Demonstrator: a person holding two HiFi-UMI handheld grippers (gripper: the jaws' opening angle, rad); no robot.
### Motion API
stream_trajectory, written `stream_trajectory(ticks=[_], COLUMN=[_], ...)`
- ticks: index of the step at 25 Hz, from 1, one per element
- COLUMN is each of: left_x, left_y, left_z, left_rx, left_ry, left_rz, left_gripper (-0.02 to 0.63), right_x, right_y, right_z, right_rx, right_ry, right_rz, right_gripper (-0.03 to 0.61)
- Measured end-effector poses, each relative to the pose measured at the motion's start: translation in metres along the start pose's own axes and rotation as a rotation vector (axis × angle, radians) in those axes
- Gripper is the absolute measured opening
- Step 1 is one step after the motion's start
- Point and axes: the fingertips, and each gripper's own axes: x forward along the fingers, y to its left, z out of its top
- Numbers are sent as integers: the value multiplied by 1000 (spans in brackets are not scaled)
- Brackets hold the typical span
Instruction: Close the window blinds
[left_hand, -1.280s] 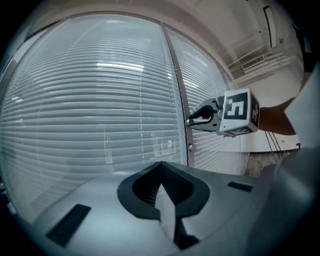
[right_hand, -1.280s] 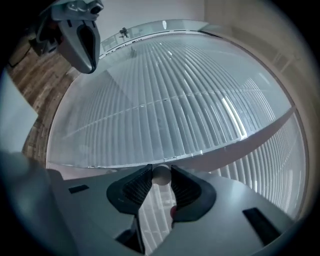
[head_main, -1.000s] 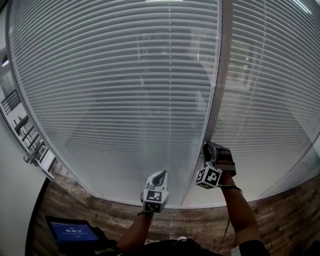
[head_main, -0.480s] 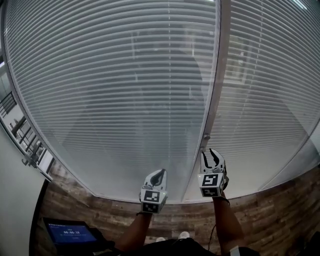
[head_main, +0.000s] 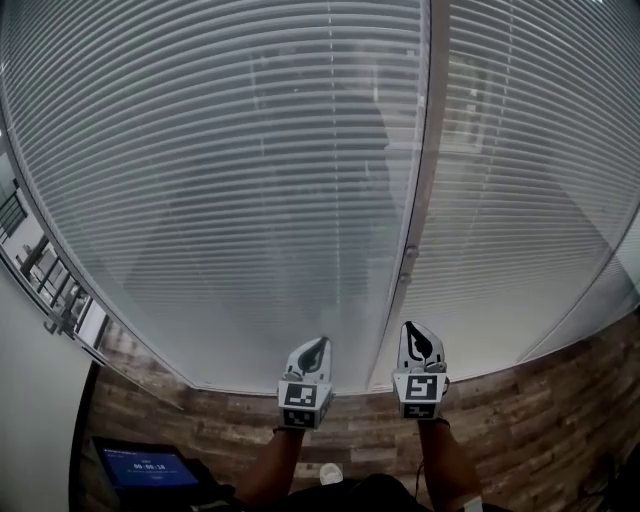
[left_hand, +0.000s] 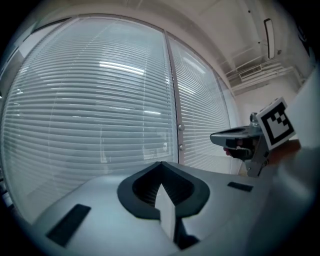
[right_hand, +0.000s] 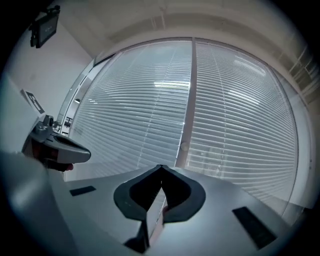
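Blind-covered window wall over a wood floor, dim interior.
A pale vertical mullion (head_main: 418, 180) splits the blind-covered window wall (head_main: 200, 150). A wood-plank floor (head_main: 540, 400) runs below its foot. Far left of the mullion stand a white wall (head_main: 30, 400) and a lit blue screen (head_main: 148, 467). Up right of it hangs a ceiling strip light (left_hand: 270, 37).

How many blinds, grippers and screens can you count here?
Blinds: 2, the left blind and the right blind
Grippers: 2, the left gripper and the right gripper
Screens: 1, the screen
Total: 5
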Motion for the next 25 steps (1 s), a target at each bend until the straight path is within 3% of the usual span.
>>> stream_trajectory(ticks=[7, 11, 15, 25], left_x=[-20, -39, -62, -140], left_y=[-19, -43, -64, -128], left_z=[12, 8, -9, -18], left_rx=[-18, -14, 0, -25], left_ry=[-33, -37, -11, -26], left_rz=[39, 63, 93, 132], left_gripper=[0, 0, 0, 0], right_x=[-35, -68, -108, -203], right_y=[0, 4, 5, 10], right_z=[-10, -18, -39, -53], right_rx=[56, 142, 45, 148], right_ry=[31, 45, 25, 3], right_rz=[20, 45, 71, 130], right_gripper=[5, 3, 5, 3])
